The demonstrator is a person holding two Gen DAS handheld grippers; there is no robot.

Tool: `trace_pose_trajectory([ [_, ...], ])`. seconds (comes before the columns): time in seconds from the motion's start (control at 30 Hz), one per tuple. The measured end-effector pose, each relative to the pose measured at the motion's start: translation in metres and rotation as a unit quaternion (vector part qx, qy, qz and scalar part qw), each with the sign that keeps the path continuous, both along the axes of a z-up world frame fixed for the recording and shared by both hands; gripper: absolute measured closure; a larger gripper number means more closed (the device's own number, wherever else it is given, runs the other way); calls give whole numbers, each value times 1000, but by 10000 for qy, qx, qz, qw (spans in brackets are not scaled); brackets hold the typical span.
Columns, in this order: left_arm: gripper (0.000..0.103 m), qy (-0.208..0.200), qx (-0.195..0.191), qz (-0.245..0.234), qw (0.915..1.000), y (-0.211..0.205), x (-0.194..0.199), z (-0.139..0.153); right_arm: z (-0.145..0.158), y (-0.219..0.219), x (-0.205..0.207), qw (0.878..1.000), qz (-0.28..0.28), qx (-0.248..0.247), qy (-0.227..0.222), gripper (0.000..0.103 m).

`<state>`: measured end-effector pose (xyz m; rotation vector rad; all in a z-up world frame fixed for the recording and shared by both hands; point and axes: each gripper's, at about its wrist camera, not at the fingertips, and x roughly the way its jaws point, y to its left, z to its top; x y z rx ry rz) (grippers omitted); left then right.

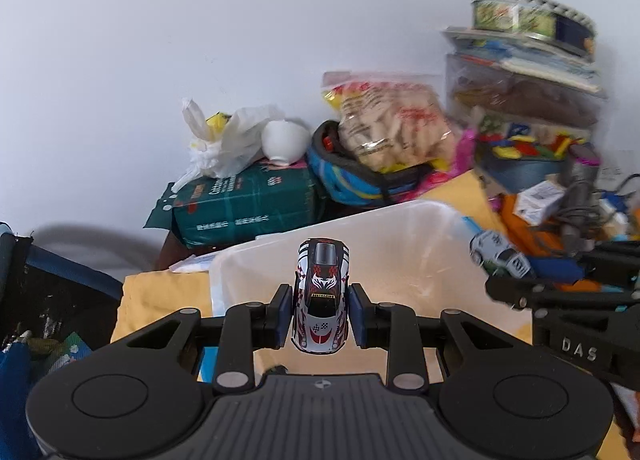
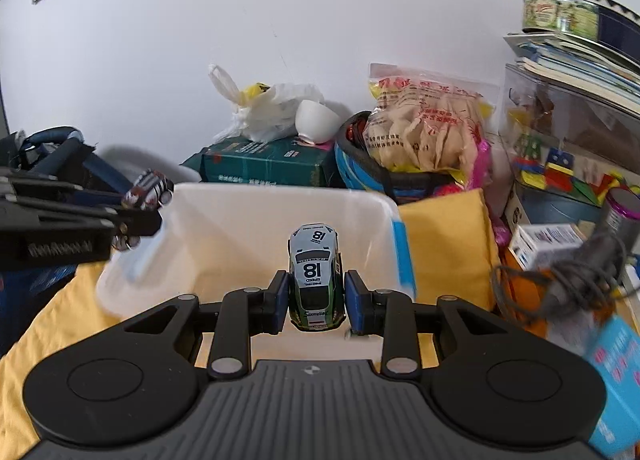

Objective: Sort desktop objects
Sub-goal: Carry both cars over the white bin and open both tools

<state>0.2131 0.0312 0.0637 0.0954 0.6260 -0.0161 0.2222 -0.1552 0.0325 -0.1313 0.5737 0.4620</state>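
My left gripper (image 1: 320,318) is shut on a red, white and black toy car (image 1: 321,296) and holds it above a clear plastic bin (image 1: 420,227). My right gripper (image 2: 316,302) is shut on a white and green toy car numbered 18 (image 2: 315,280), also above the bin (image 2: 240,199). Each view shows the other gripper: the right one with its white car (image 1: 500,254) at the right, the left one with its red car (image 2: 148,187) at the left. The bin stands on a yellow cloth (image 2: 444,227).
Behind the bin lie a green pack (image 2: 264,165) with a white bag (image 2: 264,107) and cup (image 2: 316,121), a blue helmet (image 2: 360,167) under a snack bag (image 2: 424,127). At the right stand stacked boxes and a tin (image 2: 576,15). A dark bag (image 1: 48,300) is at the left.
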Motion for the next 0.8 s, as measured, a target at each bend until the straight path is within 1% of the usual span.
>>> trace_pose_trajectory([
  [0.07,68,84,138,73,9998,0,11,-9,-4,9,14,9999,-75,-35,59,69],
  [0.1,62,164,201,132,9996,1,13,-13,-8,12,18,9998,-121,-117,137,65],
  [0.13,55,206,234,168,9994,0,12,-16,-12,15,21,9995,-154,-198,186,63],
  [0.17,52,187,244,170,9994,2,7,-18,-14,15,20,9994,-169,-232,201,63],
  [0.23,36,182,312,164,9992,2,-5,-20,-18,14,12,9993,-156,-248,231,63],
  [0.3,35,217,307,181,9991,2,-18,-21,-19,12,5,9993,-128,-230,252,63],
  [0.37,35,225,123,269,9993,5,-35,-19,-20,9,-6,9992,-133,-242,287,63],
  [0.43,34,175,-65,260,9995,9,-56,-20,-22,5,-21,9993,-64,-244,293,58],
  [0.47,34,122,-123,270,9995,10,-70,-20,-23,1,-31,9993,-48,-234,280,53],
  [0.5,32,27,-137,253,9996,11,-85,-22,-25,-3,-41,9994,-24,-237,264,50],
  [0.57,31,-134,-93,185,9997,13,-114,-28,-33,-11,-63,9990,29,-307,315,49],
  [0.63,30,-114,46,65,9999,12,-142,-39,-43,-20,-85,9984,107,-321,451,48],
  [0.67,29,0,192,-46,9998,10,-156,-46,-50,-25,-96,9980,170,-323,522,48],
  [0.7,29,232,296,-227,9990,9,-168,-54,-56,-30,-107,9977,183,-308,578,48],
  [0.73,29,464,304,-425,9976,8,-180,-62,-62,-35,-119,9972,225,-292,653,48],
  [0.77,29,606,215,-537,9965,10,-191,-69,-67,-40,-130,9962,324,-303,756,49],
  [0.8,29,769,36,-603,9952,12,-203,-77,-73,-43,-141,9949,419,-366,840,50],
])
